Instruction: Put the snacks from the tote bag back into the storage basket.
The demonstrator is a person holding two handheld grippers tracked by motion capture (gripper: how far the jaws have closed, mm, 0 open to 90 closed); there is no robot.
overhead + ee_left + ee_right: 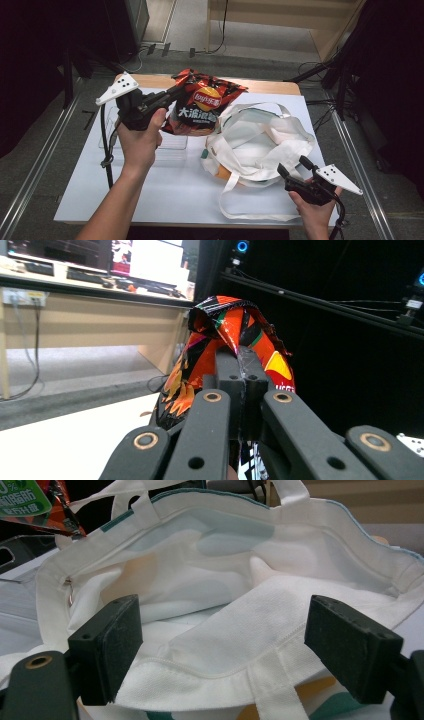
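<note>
While left gripper (pixel 172 97) jaws clamp chip bag (pixel 205 102), right gripper (pixel 292 167) jaws apart at tote bag (pixel 260 142) rim

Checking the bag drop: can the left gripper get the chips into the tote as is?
Probably yes: the left gripper holds the chips beside the tote, whose mouth gapes open; the right gripper stands open at its near rim.
</note>
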